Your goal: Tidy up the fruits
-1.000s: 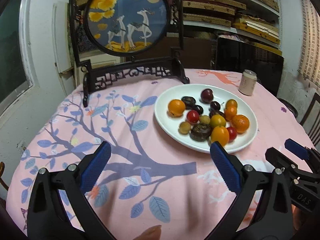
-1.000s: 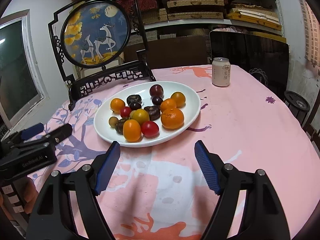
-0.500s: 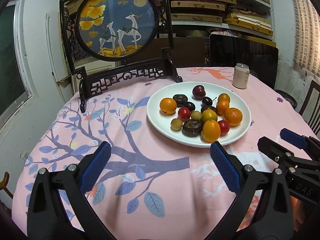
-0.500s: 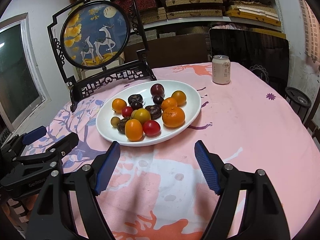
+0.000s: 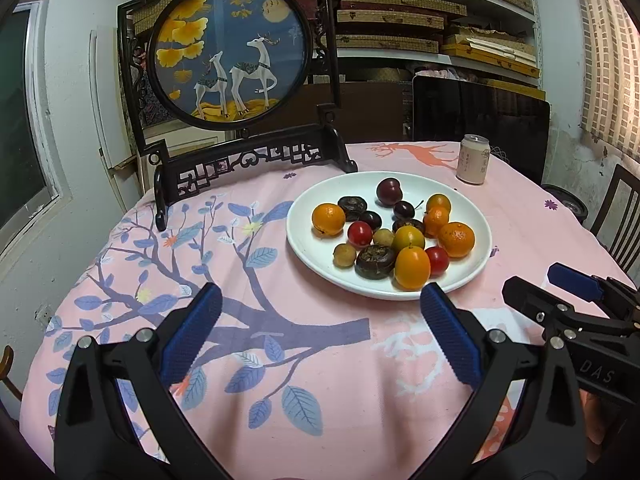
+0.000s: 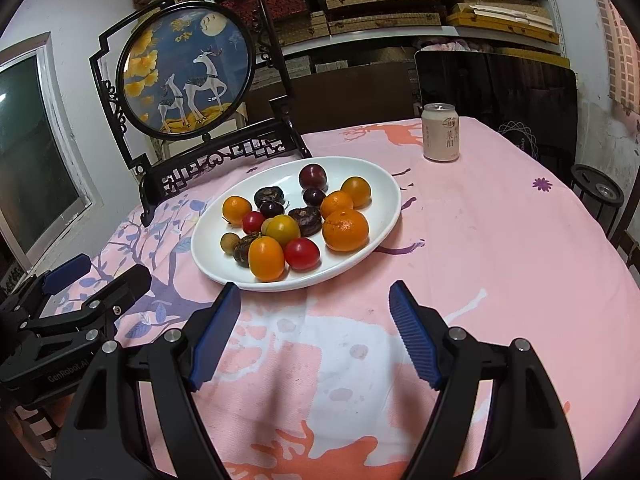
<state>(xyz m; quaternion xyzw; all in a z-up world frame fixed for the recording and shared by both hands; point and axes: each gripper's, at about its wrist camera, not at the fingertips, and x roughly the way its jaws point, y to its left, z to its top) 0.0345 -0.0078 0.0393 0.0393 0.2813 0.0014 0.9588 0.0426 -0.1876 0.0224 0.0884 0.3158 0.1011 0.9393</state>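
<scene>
A white plate (image 5: 312, 256) (image 6: 384, 216) on the pink tablecloth holds several mixed fruits: mandarins (image 5: 456, 239) (image 6: 345, 230), red cherry tomatoes (image 5: 359, 234) (image 6: 302, 253), dark plums (image 5: 389, 191) (image 6: 312, 176), dark water chestnuts (image 5: 375, 261), yellow plums and small longans (image 5: 344, 255). My left gripper (image 5: 320, 334) is open and empty, just short of the plate's near rim. My right gripper (image 6: 314, 330) is open and empty, also near the plate's front rim. Each gripper shows at the edge of the other's view.
A drink can (image 5: 473, 159) (image 6: 441, 132) stands behind the plate to the right. A dark wooden stand with a round deer picture (image 5: 232, 56) (image 6: 186, 72) stands at the back left. Chairs and shelves lie beyond the round table's edge.
Both grippers have tilted and drawn back slightly; the plate now sits a little higher and farther in both views. Both stay open and empty.
</scene>
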